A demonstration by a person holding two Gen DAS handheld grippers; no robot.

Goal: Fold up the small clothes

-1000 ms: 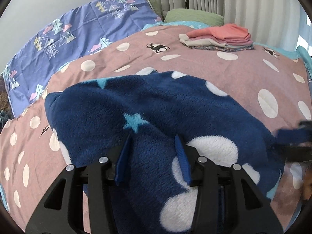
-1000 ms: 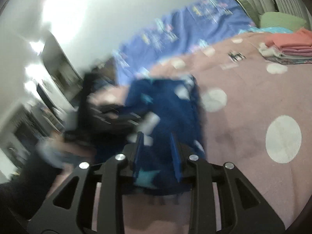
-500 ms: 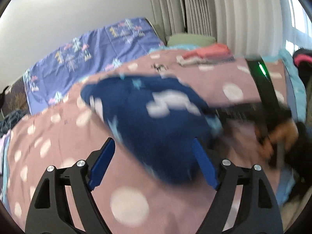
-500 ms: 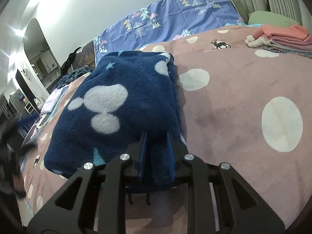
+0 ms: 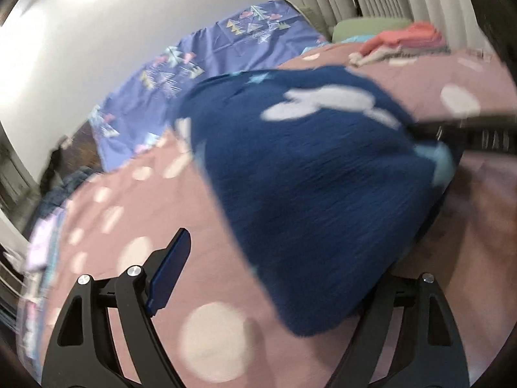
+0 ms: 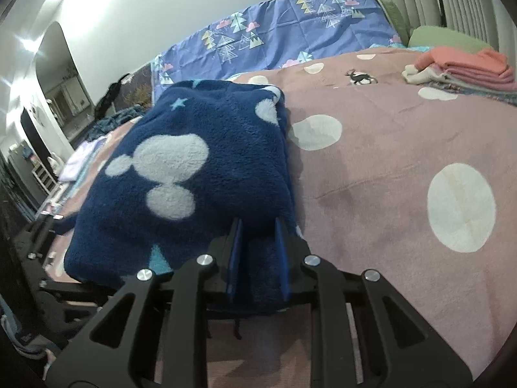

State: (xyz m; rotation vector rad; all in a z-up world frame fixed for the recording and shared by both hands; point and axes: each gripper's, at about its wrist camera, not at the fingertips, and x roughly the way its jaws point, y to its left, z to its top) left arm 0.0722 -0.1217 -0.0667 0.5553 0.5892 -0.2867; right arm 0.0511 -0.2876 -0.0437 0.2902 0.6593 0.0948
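A navy fleece garment (image 6: 194, 168) with white blobs and pale stars lies folded on the pink dotted bedspread (image 6: 404, 161). My right gripper (image 6: 258, 245) is shut on its near edge, with fleece bunched between the two blue pads. In the blurred left wrist view the same garment (image 5: 307, 177) fills the middle. My left gripper (image 5: 290, 258) stands open and wide. Its left pad (image 5: 168, 274) hangs free over the bedspread (image 5: 145, 226). The right finger is hidden behind the garment's near corner. The black right gripper (image 5: 468, 135) shows at the garment's far right edge.
A stack of folded clothes (image 6: 468, 68) topped by a coral piece sits at the far right of the bed, next to a green pillow (image 6: 446, 37). A purple-blue quilt with tree print (image 6: 290, 32) lies along the wall. Clutter and a doorway stand left of the bed.
My left gripper opened wide, let go of the fleece and swung away to the left. The garment now lies folded over. The right gripper stayed shut on its edge.
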